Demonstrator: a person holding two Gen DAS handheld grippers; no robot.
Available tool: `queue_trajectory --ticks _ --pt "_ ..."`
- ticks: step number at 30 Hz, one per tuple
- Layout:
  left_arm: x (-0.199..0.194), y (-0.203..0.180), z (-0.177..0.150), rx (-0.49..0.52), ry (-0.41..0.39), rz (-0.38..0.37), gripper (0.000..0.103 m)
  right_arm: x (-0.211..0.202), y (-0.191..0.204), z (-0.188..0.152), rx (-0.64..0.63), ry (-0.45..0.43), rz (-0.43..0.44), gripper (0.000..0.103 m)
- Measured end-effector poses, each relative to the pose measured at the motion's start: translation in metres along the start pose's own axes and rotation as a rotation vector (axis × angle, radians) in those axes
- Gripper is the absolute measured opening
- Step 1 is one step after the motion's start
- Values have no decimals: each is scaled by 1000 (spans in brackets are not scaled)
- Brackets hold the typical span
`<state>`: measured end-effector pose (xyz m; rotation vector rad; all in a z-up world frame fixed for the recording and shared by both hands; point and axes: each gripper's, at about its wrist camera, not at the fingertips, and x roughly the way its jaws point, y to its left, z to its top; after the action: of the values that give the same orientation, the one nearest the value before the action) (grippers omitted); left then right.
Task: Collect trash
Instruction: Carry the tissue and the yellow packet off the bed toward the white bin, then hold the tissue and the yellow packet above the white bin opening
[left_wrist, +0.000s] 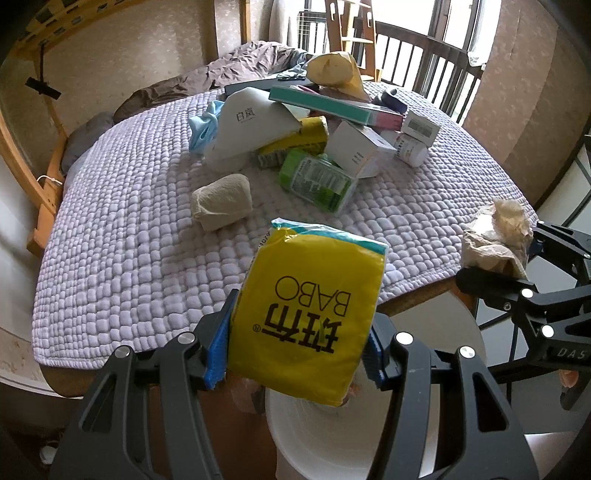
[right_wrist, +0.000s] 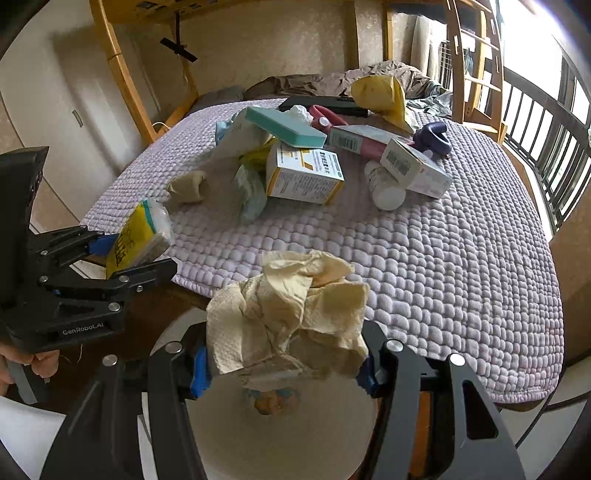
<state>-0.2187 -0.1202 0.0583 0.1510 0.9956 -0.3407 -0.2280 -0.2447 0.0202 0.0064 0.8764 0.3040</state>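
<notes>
My left gripper (left_wrist: 295, 354) is shut on a yellow tissue pack (left_wrist: 310, 317) printed BABO, held over the rim of a white bin (left_wrist: 317, 443) below the table edge. In the right wrist view that same pack (right_wrist: 136, 240) and left gripper (right_wrist: 125, 254) show at the left. My right gripper (right_wrist: 284, 365) is shut on a crumpled beige paper towel (right_wrist: 291, 310), which hangs above the white bin (right_wrist: 280, 435); some trash lies at the bin's bottom. The towel (left_wrist: 495, 236) and right gripper (left_wrist: 517, 262) appear at the right edge of the left wrist view.
A lilac quilted cloth (left_wrist: 129, 221) covers the table. On it lie a rolled beige wad (left_wrist: 221, 201), a green packet (left_wrist: 317, 181), several boxes (right_wrist: 303, 177), a white bottle (right_wrist: 384, 188) and a yellow bag (right_wrist: 384, 96). A railing (right_wrist: 546, 140) stands at the right.
</notes>
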Motion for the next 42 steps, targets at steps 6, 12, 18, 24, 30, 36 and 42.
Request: queue_trajectory --ticks 6,12,18,24,30,36,42 --pt "-2 -7 -4 15 2 -11 59 -2 1 -4 -4 4 1 58" --pt "-4 -11 -12 27 12 -28 59 -3 1 -11 -4 18 3 58" --pt "-7 -14 -21 41 23 -40 59 -4 4 -21 0 34 17 58" --pt "-9 -19 -30 60 42 -55 59 -6 7 -29 -5 48 30 58" --pt "-8 -26 -40 83 64 -70 59 -8 9 -39 -7 65 46 58" --pt "-5 -33 -47 104 86 -86 59 -7 12 -48 -7 84 52 58" --pt "-1 -37 -52 111 101 -91 59 -4 12 -53 -6 99 55 58"
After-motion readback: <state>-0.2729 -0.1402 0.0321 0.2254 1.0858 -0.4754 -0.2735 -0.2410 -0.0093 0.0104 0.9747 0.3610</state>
